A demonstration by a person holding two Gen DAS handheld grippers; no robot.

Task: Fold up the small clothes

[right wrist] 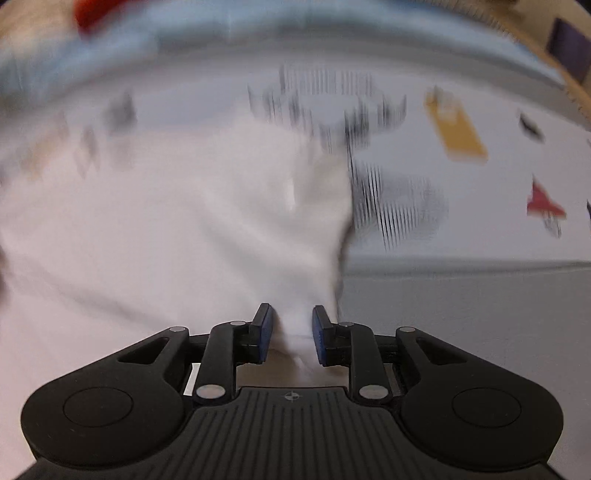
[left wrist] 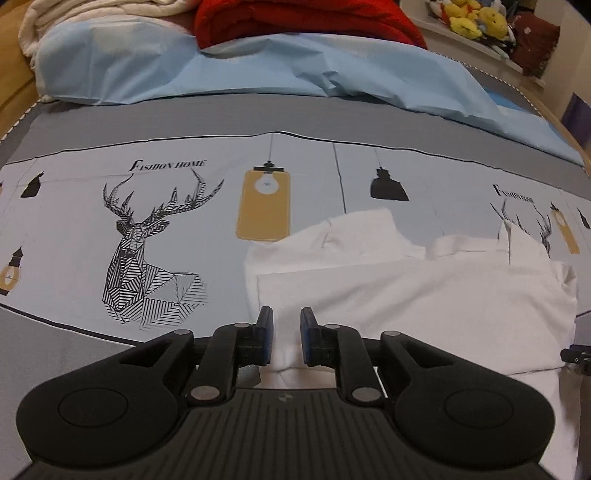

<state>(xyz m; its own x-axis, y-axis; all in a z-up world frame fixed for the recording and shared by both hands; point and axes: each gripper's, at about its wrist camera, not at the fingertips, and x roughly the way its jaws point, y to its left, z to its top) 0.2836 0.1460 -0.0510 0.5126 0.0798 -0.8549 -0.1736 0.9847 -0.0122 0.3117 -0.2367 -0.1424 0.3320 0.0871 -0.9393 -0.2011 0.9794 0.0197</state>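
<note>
A white garment (left wrist: pixel 406 288) lies partly folded on the printed bedsheet (left wrist: pixel 74 229). My left gripper (left wrist: pixel 287 334) stands at its near left edge, jaws a little apart, with white cloth bunched between the blue pads (left wrist: pixel 266 332). In the blurred right wrist view the same white garment (right wrist: pixel 184 229) fills the left and middle. My right gripper (right wrist: pixel 293 330) sits at its near right corner, with a pinch of cloth between the pads (right wrist: pixel 318 332). The right gripper's tip (left wrist: pixel 574 354) shows at the right edge of the left wrist view.
A light blue quilt (left wrist: pixel 221 70), a red blanket (left wrist: pixel 295 18) and a white blanket (left wrist: pixel 92 14) are piled at the far end of the bed. Plush toys (left wrist: pixel 476 18) sit on a shelf at the far right. Bare grey sheet (right wrist: pixel 461 295) lies to the garment's right.
</note>
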